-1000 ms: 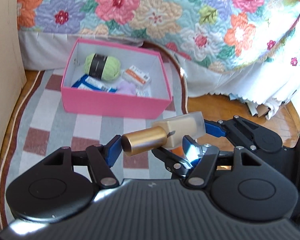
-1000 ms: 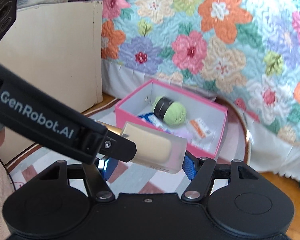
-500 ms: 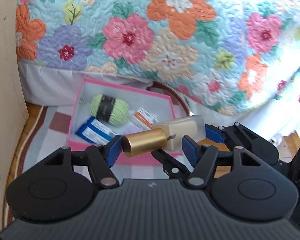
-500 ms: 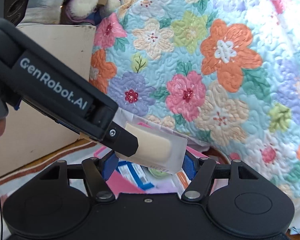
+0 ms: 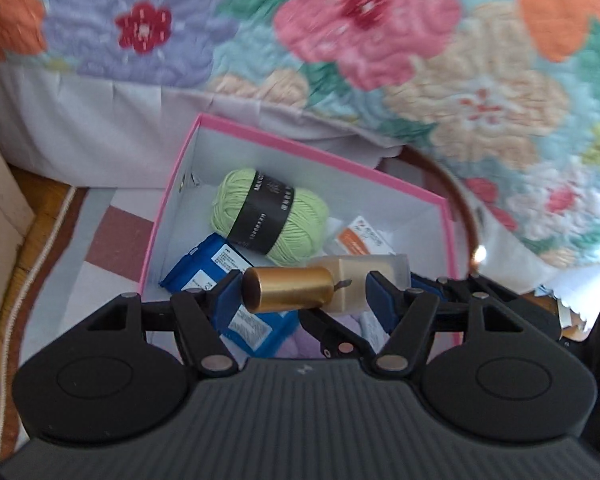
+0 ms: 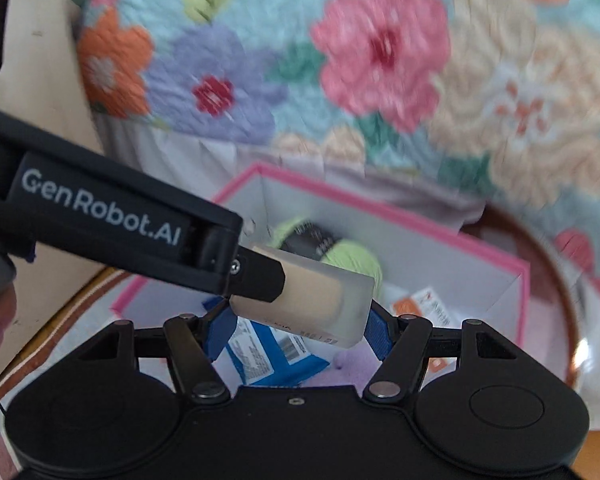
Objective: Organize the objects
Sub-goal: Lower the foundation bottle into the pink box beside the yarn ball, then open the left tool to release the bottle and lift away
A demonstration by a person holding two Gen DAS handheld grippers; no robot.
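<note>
Bottle [image 5: 340, 284], frosted with beige liquid and a gold cap [image 5: 288, 289], lies crosswise between both tools, held above the open pink box [image 5: 320, 156]. The left gripper [image 5: 298, 294] has its blue pads on either side of the cap end; the near-left pad [image 5: 228, 294] touches the cap, while the right pad [image 5: 380, 294] sits just beside the neck, so whether it truly clamps cannot be told. The right gripper [image 6: 296, 322] is clenched on the bottle's frosted body [image 6: 320, 300], its blue pads pressing both flanks. From the right wrist view, the left tool's black finger crosses in front from the left and covers the cap end.

Beyond the grippers' tips, inside the box, lie a ball of light green yarn [image 5: 268, 216] with a black band, a blue packet [image 5: 216, 264] below the bottle, a small orange-and-white packet [image 5: 360, 238] to the right, and something soft and lilac [image 6: 348, 368] close under the fingers. The box sits on a checked rug [image 5: 112, 236], and past it hangs a flowered quilt [image 5: 360, 40] over a white bed skirt [image 5: 100, 128].
</note>
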